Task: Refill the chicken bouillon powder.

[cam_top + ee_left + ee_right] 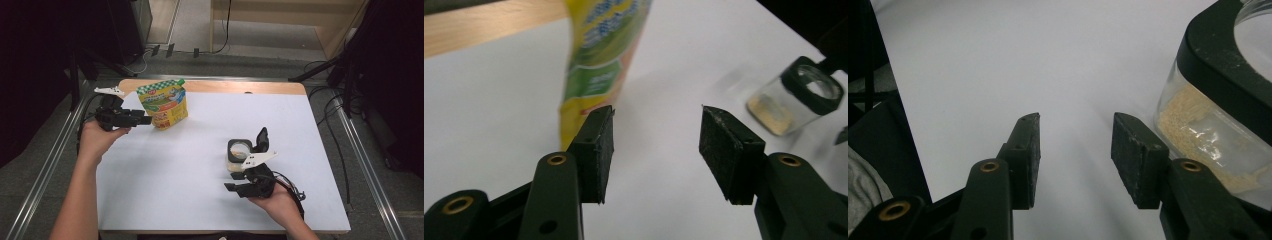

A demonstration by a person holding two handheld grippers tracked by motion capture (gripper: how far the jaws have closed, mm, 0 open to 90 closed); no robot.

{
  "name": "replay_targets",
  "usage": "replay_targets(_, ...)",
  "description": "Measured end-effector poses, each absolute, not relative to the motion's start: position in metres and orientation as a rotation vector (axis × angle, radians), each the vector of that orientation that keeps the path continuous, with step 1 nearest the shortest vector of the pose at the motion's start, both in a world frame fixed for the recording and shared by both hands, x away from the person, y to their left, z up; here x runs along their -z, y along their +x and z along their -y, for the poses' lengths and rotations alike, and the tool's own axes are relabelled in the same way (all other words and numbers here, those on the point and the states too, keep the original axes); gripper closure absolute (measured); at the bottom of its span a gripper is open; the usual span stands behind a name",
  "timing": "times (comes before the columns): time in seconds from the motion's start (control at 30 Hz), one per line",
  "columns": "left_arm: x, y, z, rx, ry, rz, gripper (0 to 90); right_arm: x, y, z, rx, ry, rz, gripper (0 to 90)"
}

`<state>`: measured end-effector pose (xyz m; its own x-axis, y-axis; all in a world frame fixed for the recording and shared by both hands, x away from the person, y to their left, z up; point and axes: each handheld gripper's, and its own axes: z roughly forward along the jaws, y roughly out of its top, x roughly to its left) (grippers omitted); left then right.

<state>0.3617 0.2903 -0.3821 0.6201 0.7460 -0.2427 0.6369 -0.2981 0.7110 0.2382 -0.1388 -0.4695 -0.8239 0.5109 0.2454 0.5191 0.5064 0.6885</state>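
A yellow and green stand-up pouch (162,104) stands upright at the table's far left. My left gripper (145,120) is level just left of it, open, jaws pointing at its lower part. In the left gripper view the pouch (599,60) rises just beyond the left pad (600,150), with nothing between the pads of the left gripper (656,120). A square glass jar (239,151) with a black rim, a flipped-up lid (261,138) and pale grains in its bottom sits right of centre. My right gripper (231,181) is open just in front of it. In the right gripper view the jar (1218,125) lies right of the empty right gripper (1075,122).
A white sheet (200,165) covers the wooden table (225,87). Metal rails (367,165) run along both sides, cables lie on the floor at the right, and dark equipment stands at the far left. The jar (796,95) also appears far right in the left gripper view.
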Motion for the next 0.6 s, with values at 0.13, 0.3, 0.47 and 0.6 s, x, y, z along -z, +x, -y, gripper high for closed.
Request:
replay_targets(0.13,0.382,0.370,-0.297,-0.205,1.999,-1.100,45.8,0.471,0.238,0.138,1.236,-0.926,2.723,56.5)
replay_targets(0.3,0.381,0.380,-0.296,-0.226,1.991,-1.106,44.4,0.472,0.239,0.135,1.235,-0.922,2.727,56.4)
replay_targets(0.47,0.385,0.389,-0.293,-0.221,1.979,-1.104,44.7,0.472,0.238,0.133,1.242,-0.929,2.719,56.3)
replay_targets(0.6,0.387,0.396,-0.287,-0.226,1.981,-1.113,45.1,0.469,0.234,0.131,1.287,-0.921,2.714,56.0)
